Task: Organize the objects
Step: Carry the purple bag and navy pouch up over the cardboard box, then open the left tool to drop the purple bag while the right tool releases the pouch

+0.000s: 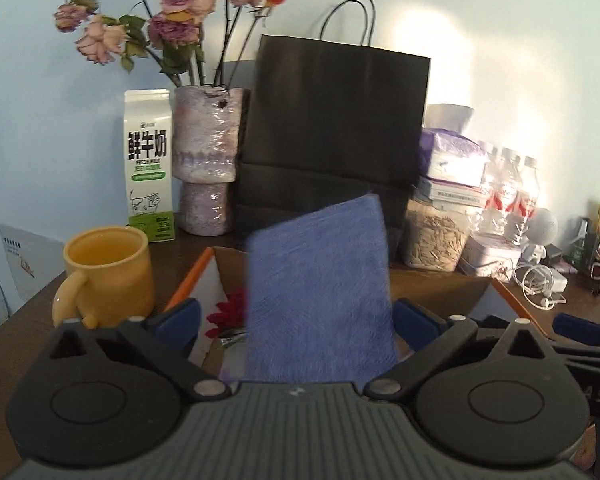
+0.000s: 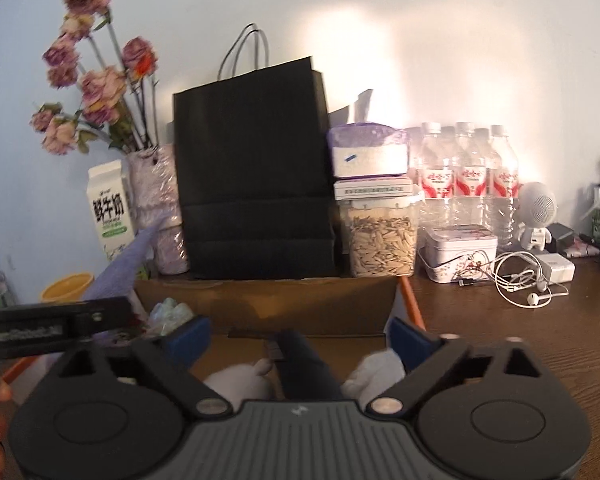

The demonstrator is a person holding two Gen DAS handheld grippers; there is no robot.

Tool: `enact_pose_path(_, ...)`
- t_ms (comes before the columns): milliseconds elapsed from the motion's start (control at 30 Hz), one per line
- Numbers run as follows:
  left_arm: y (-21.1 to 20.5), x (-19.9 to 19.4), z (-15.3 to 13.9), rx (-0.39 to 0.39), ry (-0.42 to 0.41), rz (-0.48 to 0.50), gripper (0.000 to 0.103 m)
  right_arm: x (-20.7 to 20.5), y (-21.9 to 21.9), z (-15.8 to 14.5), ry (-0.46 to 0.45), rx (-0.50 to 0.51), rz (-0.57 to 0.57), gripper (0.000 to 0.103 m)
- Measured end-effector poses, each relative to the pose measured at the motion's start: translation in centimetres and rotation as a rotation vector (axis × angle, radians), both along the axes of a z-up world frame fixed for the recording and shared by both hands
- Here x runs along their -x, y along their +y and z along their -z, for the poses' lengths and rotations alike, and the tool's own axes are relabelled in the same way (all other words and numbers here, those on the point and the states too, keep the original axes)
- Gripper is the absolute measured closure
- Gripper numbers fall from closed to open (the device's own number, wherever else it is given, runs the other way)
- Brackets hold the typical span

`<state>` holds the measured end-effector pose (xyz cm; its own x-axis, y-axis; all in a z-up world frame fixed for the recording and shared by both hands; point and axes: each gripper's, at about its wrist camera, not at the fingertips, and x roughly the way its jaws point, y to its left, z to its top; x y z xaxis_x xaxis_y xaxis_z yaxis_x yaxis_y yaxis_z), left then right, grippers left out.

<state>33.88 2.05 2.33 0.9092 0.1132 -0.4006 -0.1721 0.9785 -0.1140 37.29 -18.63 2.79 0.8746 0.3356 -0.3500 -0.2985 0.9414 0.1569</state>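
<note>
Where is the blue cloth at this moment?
In the left wrist view, the blue cloth stands between the open left gripper's fingers, above the box.

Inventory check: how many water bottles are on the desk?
5 caps show in the water bottles pack, right of the seed jar, behind the white tin. More may be hidden behind.

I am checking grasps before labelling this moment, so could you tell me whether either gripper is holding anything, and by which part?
Nothing is held. The left gripper stands open around the blue cloth, pads clear of it; the right gripper is open over the box's contents.
</note>
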Motion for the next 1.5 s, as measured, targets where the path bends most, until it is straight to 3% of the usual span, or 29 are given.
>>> enact_pose_path(800,0.1,1.1,-0.4,-0.011,-0.001,0.030,0.000,1.0,0.4,-0.2,-0.003,0.009,-0.022,0.000)
enact_pose_path(1067,0.1,3.6,-0.9,-0.020,-0.039,0.018,0.000,3.2,-0.3,-0.8,-0.031,0.012,-0.033,0.000)
enact_pose_path(1500,0.2,9.4,0.2,-0.035,-0.013,0.013,0.000,9.3,-2.7,-0.4,-0.036,0.058,-0.041,0.000)
